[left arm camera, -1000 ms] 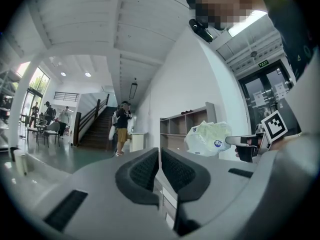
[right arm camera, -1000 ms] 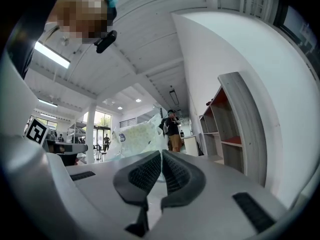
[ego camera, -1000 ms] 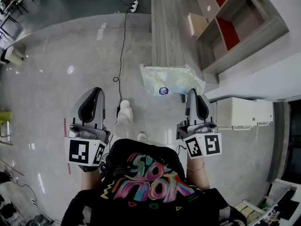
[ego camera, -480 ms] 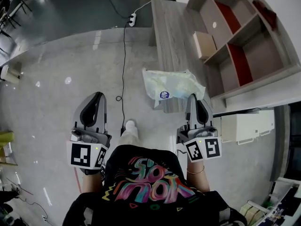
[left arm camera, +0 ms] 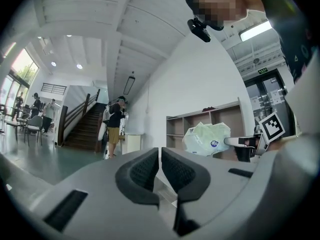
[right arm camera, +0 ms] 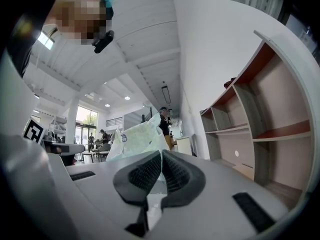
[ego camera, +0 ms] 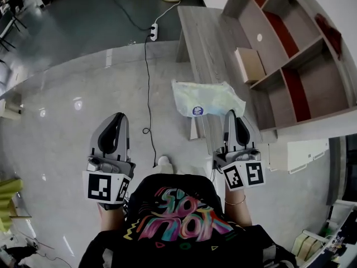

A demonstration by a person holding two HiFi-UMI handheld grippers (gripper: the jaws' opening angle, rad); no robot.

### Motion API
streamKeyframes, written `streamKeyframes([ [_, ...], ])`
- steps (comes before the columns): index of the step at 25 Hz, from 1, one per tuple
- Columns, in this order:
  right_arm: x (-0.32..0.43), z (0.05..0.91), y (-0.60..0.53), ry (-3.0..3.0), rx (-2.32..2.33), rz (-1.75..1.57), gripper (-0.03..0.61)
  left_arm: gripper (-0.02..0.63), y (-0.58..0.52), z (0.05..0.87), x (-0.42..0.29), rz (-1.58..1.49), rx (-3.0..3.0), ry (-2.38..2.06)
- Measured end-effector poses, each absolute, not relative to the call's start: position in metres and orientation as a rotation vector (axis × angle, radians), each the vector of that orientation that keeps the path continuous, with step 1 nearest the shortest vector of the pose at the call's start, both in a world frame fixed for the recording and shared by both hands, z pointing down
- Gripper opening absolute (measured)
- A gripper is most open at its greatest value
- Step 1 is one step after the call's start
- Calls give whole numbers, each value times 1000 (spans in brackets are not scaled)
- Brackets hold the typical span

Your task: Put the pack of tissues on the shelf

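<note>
Looking down, the head view shows the pack of tissues (ego camera: 205, 98) near the shelf (ego camera: 312, 74), not yet on it. In the left gripper view the left gripper (left arm camera: 160, 154) is closed and empty; in the right gripper view the right gripper (right arm camera: 161, 156) clamps the pack's edge.

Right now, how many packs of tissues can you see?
1. The pack of tissues is clamped in the right gripper, seen over the wooden bench beside the shelf unit. Others could be hidden in shelf compartments outside the picture.
</note>
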State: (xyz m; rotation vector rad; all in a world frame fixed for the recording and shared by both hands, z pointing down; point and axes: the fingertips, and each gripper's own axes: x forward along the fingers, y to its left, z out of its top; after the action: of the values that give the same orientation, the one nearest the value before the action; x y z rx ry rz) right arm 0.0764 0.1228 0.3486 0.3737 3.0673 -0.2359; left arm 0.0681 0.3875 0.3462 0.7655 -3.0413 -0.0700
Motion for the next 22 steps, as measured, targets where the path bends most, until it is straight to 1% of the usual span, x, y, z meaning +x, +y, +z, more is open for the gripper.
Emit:
streamKeyframes([
  [5, 63, 352, 128, 3095, 351, -254, 17, 35, 389, 352, 49, -96, 794, -3006],
  [11, 63, 359, 125, 3116, 349, -266, 17, 35, 383, 355, 48, -115, 810, -2997],
  [13, 50, 363, 123, 3115, 344, -271, 17, 35, 378, 358, 36, -107, 823, -2994],
  [18, -35, 382, 108, 3122, 334, -283, 17, 35, 358, 371, -50, -72, 872, -2967],
  [22, -95, 382, 88, 3122, 272, -315, 17, 36, 331, 362, -119, -43, 947, -2936],
])
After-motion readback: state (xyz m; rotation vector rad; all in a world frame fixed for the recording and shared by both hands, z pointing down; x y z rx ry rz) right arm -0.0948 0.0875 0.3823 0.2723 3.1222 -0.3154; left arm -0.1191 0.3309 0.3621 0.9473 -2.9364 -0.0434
